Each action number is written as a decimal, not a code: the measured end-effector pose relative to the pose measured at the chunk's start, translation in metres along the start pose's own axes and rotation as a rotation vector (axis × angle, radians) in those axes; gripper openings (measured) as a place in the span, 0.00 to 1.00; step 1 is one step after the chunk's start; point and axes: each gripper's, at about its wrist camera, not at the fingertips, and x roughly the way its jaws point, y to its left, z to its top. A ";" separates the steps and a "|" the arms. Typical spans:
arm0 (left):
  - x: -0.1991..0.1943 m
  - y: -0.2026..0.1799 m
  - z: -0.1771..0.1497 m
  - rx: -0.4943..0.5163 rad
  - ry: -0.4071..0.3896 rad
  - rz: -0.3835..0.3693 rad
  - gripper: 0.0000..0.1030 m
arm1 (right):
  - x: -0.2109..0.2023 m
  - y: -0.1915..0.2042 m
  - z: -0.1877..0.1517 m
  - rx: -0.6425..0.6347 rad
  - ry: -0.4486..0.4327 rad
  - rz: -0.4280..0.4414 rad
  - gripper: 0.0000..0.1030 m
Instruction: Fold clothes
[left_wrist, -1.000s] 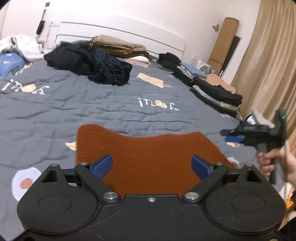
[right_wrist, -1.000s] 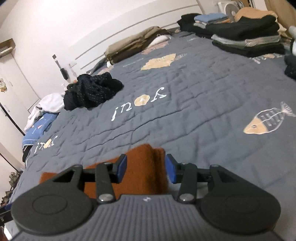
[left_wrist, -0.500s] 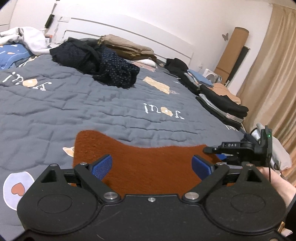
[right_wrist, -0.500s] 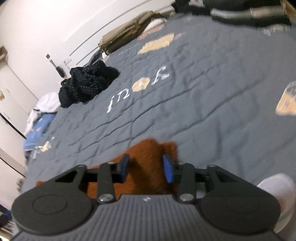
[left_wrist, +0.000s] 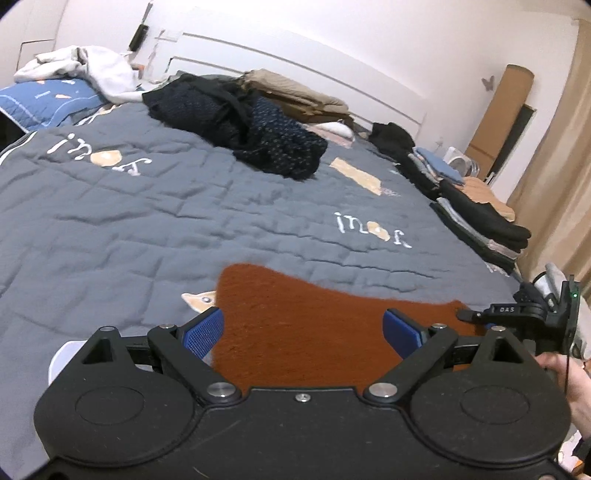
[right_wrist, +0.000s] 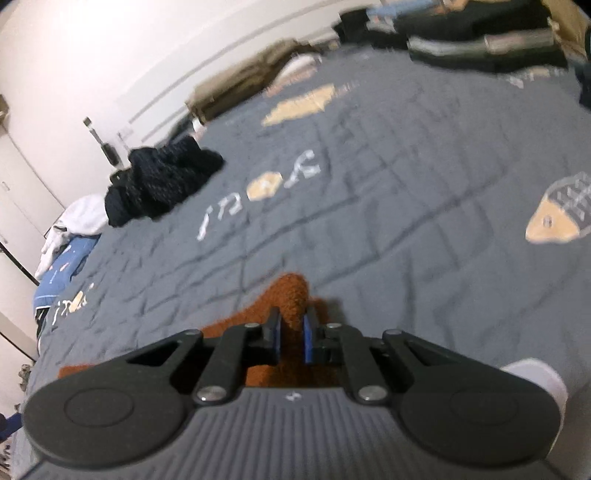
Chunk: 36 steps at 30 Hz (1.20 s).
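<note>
A rust-brown fuzzy garment (left_wrist: 314, 328) lies flat on the grey quilt near the bed's front edge. My left gripper (left_wrist: 303, 330) hovers over its near edge, open, blue pads spread wide with the cloth between and below them. In the right wrist view, my right gripper (right_wrist: 291, 332) is shut on a raised corner of the rust-brown garment (right_wrist: 291, 295), which bunches up between the pads. The right gripper (left_wrist: 517, 314) also shows at the right edge of the left wrist view, held by a hand (left_wrist: 569, 380).
A heap of dark unfolded clothes (left_wrist: 251, 136) sits mid-bed. Folded stacks (left_wrist: 480, 218) line the right side, tan folded items (left_wrist: 295, 96) lie by the headboard, and white laundry (left_wrist: 81, 70) lies at far left. A beige curtain (left_wrist: 554, 177) hangs on the right.
My right gripper's jaws have narrowed from open to shut on the garment's corner. The left gripper stayed open over the cloth and shifted view slightly.
</note>
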 end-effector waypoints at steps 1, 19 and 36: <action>0.001 0.003 0.001 0.000 0.004 0.003 0.90 | -0.001 -0.001 0.000 -0.003 0.001 -0.005 0.14; 0.068 0.064 0.002 -0.274 0.129 -0.173 0.88 | -0.027 0.017 -0.035 -0.041 0.154 0.175 0.30; 0.067 0.060 0.013 -0.274 0.061 -0.120 0.44 | -0.033 -0.010 -0.044 -0.083 0.174 0.220 0.30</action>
